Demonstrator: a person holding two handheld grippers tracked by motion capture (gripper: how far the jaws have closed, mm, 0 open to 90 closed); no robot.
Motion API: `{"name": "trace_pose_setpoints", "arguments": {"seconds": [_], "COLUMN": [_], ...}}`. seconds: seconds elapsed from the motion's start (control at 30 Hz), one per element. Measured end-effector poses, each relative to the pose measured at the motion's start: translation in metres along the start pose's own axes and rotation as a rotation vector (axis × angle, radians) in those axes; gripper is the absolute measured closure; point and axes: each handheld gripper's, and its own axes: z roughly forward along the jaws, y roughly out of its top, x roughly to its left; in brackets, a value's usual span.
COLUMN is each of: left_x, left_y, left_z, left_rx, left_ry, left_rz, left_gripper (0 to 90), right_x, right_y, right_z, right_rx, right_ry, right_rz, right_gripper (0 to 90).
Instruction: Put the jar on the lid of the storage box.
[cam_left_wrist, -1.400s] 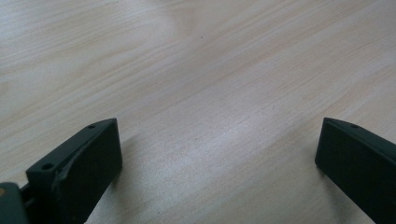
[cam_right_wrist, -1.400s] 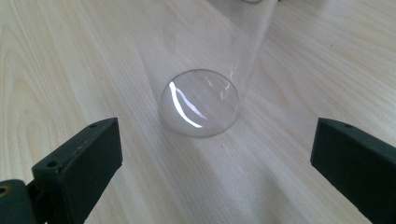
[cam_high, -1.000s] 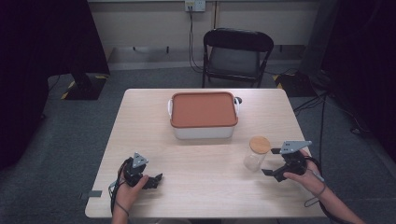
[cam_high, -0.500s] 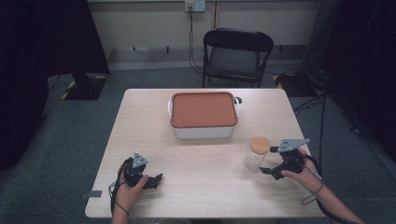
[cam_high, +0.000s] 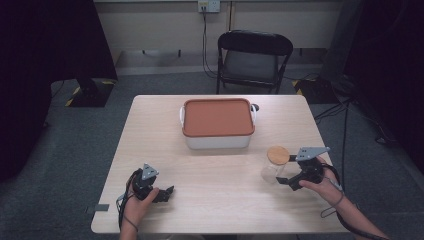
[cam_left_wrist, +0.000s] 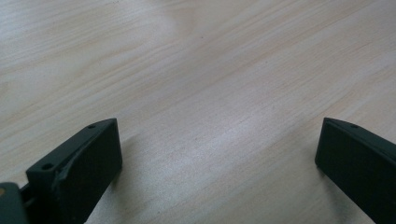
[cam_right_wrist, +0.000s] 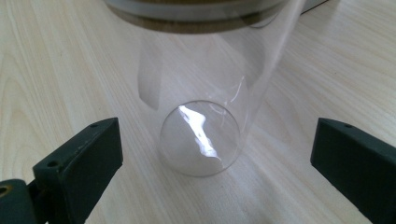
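Directly ahead of the right gripper (cam_high: 283, 180) stands a clear glass jar (cam_high: 273, 167) with a round wooden lid (cam_high: 278, 154), upright on the pale wooden counter (cam_high: 220, 200). In the right gripper view the jar (cam_right_wrist: 205, 126) rises between the two black jaws, which are spread wide with bare wood on either side of the glass, so the gripper (cam_right_wrist: 212, 158) is released and touches nothing. The person's right hand (cam_high: 320, 187) holds it from behind, with the grey three-cornered plate on top.

Well off to that gripper's left, near the counter's front edge, the left gripper (cam_high: 167, 192) rests low in the person's left hand (cam_high: 142, 197). Its own view shows its jaws spread wide as well, with plain wood grain (cam_left_wrist: 205, 93) between them; it too is released.

Farther ahead of both grippers, about midway between them, sits a white container (cam_high: 218, 141) closed by an orange-brown lid (cam_high: 217, 116). Beyond the counter's far edge stands a dark folding chair (cam_high: 252, 60) on grey floor.
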Motion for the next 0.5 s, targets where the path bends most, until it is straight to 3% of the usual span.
{"name": "trace_pose_setpoints", "arguments": {"seconds": [0.5], "left_x": [0.0], "left_y": [0.0], "left_z": [0.0], "left_rx": [0.0], "left_ry": [0.0], "left_rz": [0.0], "left_gripper": [0.1], "right_x": [-0.0007], "right_y": [0.0044], "right_z": [0.0037], "right_rx": [-0.013], "right_ry": [0.008], "right_rz": [0.006], "right_gripper": [1.2]}}
